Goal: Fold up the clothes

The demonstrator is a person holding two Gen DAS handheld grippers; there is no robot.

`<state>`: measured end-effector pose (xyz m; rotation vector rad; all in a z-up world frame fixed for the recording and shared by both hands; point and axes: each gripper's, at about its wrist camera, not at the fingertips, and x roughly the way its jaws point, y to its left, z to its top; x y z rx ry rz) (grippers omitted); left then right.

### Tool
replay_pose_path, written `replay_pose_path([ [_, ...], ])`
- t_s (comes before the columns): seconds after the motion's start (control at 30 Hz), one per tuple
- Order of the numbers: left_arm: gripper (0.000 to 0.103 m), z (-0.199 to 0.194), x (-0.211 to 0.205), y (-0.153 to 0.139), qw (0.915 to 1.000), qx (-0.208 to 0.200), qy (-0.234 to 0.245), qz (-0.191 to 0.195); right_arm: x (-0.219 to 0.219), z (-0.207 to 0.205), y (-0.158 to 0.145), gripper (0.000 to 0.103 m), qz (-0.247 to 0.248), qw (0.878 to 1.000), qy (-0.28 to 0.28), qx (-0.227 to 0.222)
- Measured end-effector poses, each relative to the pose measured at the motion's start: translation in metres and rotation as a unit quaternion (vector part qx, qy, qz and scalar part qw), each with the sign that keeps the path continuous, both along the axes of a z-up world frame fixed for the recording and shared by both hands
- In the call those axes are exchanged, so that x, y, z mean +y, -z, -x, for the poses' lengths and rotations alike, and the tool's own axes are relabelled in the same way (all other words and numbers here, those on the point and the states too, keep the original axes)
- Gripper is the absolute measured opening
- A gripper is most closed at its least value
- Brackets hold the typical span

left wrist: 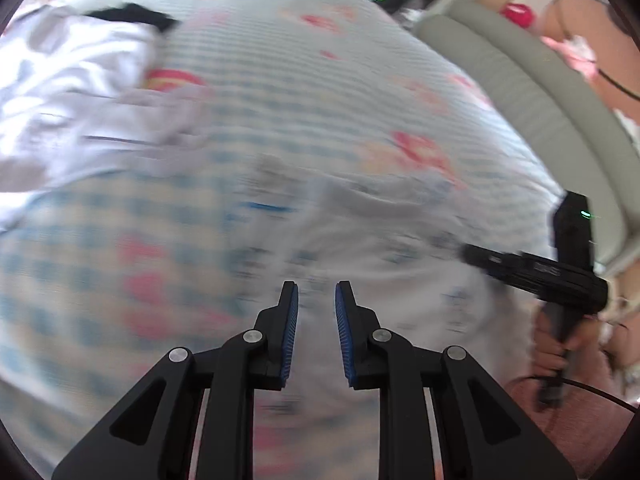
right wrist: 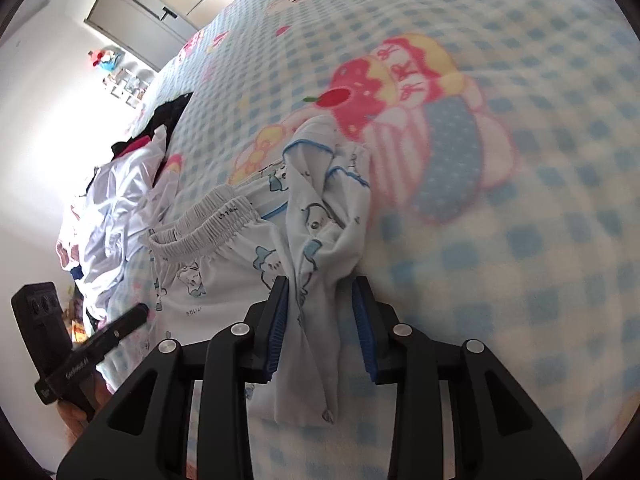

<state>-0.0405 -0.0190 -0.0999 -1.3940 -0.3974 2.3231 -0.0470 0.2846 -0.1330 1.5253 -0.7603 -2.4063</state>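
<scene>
White printed cotton shorts (right wrist: 224,264), elastic waistband, small blue cartoon motifs: lie on the bed at lower centre-left of the right wrist view, waistband toward the upper left. One leg, blue-trimmed at the hem (right wrist: 316,216), is gathered into a ridge running up the middle of the frame, seemingly lifted to be folded across the body of the garment.

Right hand-held gripper (right wrist: 322,320): jaws partly apart, the bunched leg fabric lying between the blue pads; the left pad touches cloth, the right stands just clear, so a firm grip does not appear to be in place.

Left hand-held gripper (left wrist: 316,316): jaws moderately apart, nothing between them, poised over the blurred white garment at lower centre of the left wrist view, probably to pin or take a second edge.

Blue-and-white checked bedsheet (right wrist: 520,240), pink cartoon prints: the working surface.

Heap of white and dark unfolded clothes (right wrist: 116,200): middle left, well apart, awaiting folding.
</scene>
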Motion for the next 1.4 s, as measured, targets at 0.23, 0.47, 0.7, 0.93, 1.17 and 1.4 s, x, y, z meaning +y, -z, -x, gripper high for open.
replay_pose_path([
  [0.23, 0.032, 0.003, 0.053, 0.004, 0.9979, -0.027, 0.056, -0.016, 0.016, -0.008, -0.005, 0.032, -0.032, 0.999, 0.014, -0.033],
  [0.47, 0.037, 0.006, 0.055, 0.009, 0.9985, -0.046, 0.029, -0.009, -0.008, 0.004, -0.003, 0.034, -0.01, 0.999, -0.036, -0.021],
  [0.7, 0.048, 0.014, 0.044, 0.006, 0.9911, -0.058, 0.006, -0.12, -0.039, 0.005, -0.007, 0.033, 0.03, 0.996, -0.085, 0.007],
  [0.93, 0.059, 0.031, 0.067, 0.013, 0.9914, -0.089, 0.02, -0.094, -0.074, 0.007, -0.002, 0.035, 0.028, 0.993, -0.114, 0.004],
  [1.17, 0.057, 0.035, 0.089, 0.017, 0.9893, -0.092, 0.042, -0.105, -0.068, 0.002, 0.003, 0.036, 0.041, 0.993, -0.11, 0.0],
  [1.4, 0.041, 0.037, 0.106, 0.017, 0.9915, -0.073, 0.05, -0.095, -0.07, 0.001, 0.004, 0.038, 0.043, 0.993, -0.106, 0.003],
])
